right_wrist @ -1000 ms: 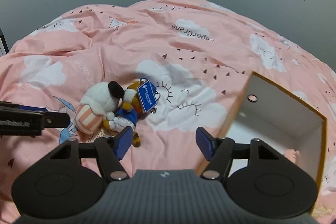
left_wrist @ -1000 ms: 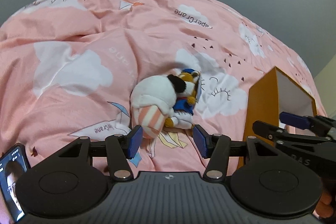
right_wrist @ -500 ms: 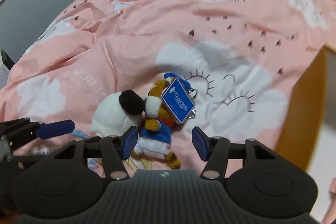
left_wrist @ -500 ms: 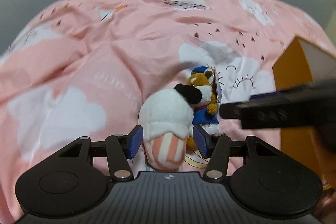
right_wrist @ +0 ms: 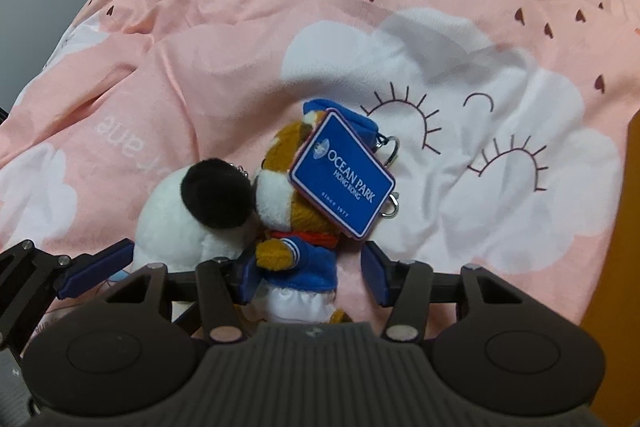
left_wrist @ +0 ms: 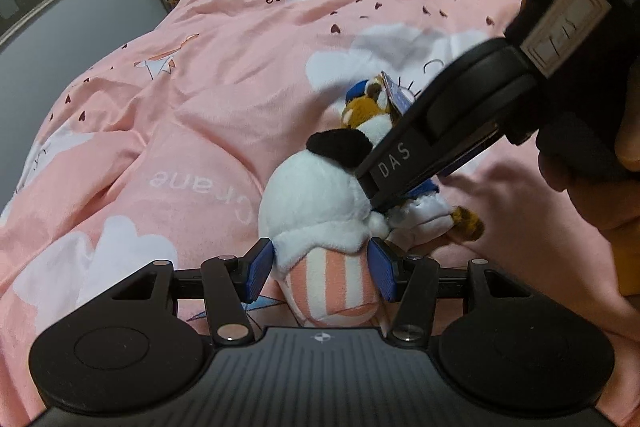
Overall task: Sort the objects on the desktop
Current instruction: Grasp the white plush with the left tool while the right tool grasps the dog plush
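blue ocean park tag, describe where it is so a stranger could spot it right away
On the pink cloud-print bedspread, two small plush toys lie side by side. The tag lies on the brown plush in blue clothes, right of the white plush with a black ear. It alone is flat and rectangular, with white lettering and metal rings.

Two plush toys (right_wrist: 192,211) (right_wrist: 296,239) (touching), one blue tag (right_wrist: 342,179), one orange box (right_wrist: 616,267), two claws (left_wrist: 322,269) (right_wrist: 310,273).

Both tools advanced: left tool (left_wrist: 322,269) now straddles white plush (left_wrist: 316,203), right tool (right_wrist: 308,277) straddles sailor plush (right_wrist: 298,227).
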{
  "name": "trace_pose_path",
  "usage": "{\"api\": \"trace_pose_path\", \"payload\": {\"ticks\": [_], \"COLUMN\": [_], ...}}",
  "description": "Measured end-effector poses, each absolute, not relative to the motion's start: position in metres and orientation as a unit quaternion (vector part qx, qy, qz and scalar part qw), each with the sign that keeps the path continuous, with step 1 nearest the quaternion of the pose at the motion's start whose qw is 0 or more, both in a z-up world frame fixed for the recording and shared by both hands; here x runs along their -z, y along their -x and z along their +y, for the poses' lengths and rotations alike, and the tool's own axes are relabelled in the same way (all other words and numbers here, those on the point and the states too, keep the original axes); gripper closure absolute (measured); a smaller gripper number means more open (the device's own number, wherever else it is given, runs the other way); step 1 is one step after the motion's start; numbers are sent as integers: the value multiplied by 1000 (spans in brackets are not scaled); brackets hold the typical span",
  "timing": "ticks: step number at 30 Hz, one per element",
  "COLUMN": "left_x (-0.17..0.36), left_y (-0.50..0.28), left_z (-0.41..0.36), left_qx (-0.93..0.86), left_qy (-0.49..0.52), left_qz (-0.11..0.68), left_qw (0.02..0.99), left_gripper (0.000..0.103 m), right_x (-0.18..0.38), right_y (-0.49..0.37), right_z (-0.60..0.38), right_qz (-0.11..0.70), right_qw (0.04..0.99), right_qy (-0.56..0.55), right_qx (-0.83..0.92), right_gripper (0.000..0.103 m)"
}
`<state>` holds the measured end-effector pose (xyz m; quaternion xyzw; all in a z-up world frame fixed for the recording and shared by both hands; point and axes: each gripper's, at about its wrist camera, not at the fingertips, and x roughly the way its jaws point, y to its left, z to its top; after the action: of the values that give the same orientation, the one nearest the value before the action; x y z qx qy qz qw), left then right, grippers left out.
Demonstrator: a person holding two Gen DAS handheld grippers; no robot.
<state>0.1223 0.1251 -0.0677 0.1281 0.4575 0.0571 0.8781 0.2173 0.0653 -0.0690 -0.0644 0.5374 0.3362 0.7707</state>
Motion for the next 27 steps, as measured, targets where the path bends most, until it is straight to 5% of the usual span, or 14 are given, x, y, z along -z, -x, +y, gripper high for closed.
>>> {"api": "trace_pose_path", "payload": {"ticks": [2, 5, 12, 22, 27], "left_x": [71, 75, 70, 46, 66], "left_y": [-124, -124, -119, -107, -109], "left_z": [124, 120, 129, 166, 173], "left_qx": [-58, -59, -67, 44, -10], "left_qy": [-135, -149, -98, 211, 210], "left_qz": [455, 460, 455, 415, 452], "left_qw": [878, 873, 883, 884, 867], "left_gripper": [41, 41, 51, 58, 63], "right_x": [71, 66, 32, -1, 5], "right_y": [-218, -214, -201, -182, -176], "right_z": [67, 65, 39, -9, -11], "right_qz": [542, 537, 503, 459, 464], "right_qw": [763, 763, 784, 828, 825], "right_qy": [61, 67, 69, 82, 87], "right_qx": [-347, -353, -358, -312, -311], "right_gripper": [65, 68, 71, 73, 73]}}
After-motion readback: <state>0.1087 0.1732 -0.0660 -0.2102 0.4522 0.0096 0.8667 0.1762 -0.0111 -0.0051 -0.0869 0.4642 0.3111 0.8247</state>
